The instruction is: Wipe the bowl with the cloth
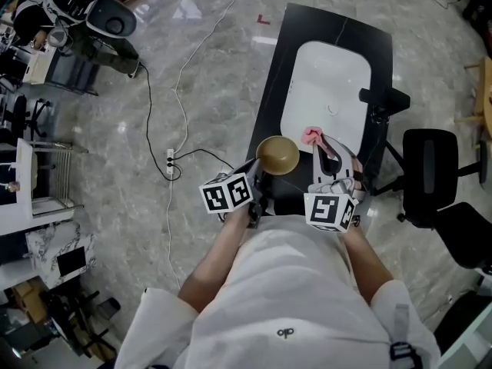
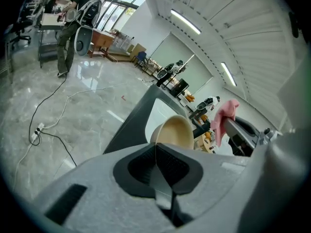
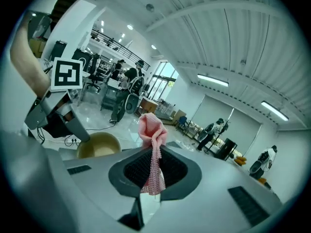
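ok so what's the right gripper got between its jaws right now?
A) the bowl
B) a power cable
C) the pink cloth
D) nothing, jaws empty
C: the right gripper view shows the right gripper with its jaws pinched on the pink cloth, which bunches up above them. The bowl is in the left gripper, gripped by its rim.

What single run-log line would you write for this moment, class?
left hand-held gripper: shut on bowl rim | right hand-held gripper: shut on pink cloth | state: bowl and pink cloth apart
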A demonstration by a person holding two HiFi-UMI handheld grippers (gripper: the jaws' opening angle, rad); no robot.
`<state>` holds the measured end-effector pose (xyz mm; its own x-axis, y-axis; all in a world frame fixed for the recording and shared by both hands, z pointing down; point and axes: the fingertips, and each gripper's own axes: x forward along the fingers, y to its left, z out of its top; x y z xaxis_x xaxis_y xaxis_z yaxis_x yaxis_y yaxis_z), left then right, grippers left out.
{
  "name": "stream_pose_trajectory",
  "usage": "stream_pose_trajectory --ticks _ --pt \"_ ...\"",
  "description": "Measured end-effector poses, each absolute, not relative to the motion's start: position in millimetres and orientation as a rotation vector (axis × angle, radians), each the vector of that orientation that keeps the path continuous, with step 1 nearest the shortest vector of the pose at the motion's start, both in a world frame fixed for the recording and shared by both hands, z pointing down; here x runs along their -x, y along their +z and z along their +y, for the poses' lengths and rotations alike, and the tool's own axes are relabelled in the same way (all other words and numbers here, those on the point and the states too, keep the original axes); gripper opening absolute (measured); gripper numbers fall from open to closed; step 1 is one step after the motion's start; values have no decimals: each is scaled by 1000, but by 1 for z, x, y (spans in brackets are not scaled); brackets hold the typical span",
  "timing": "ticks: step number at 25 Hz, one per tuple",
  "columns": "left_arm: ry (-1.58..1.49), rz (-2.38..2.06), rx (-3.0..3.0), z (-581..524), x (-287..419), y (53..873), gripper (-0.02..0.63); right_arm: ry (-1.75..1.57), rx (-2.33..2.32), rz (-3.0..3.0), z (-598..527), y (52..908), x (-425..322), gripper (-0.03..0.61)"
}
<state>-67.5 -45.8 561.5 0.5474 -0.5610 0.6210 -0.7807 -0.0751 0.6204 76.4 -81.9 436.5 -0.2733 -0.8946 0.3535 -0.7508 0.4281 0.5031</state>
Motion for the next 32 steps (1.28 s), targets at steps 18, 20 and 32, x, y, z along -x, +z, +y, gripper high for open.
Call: stream_pose_trajectory --ticks 18,20,32 --pt "226 -1075 -1500 -35 72 623 15 96 -1270 -2110 -35 504 -82 28" --pt "231 -1081 -1500 -37 73 625 15 99 -1273 -2109 -36 506 -83 28" --pt "195 -1087 -1462 -36 74 630 17 111 -1270 -2116 -36 507 -82 28"
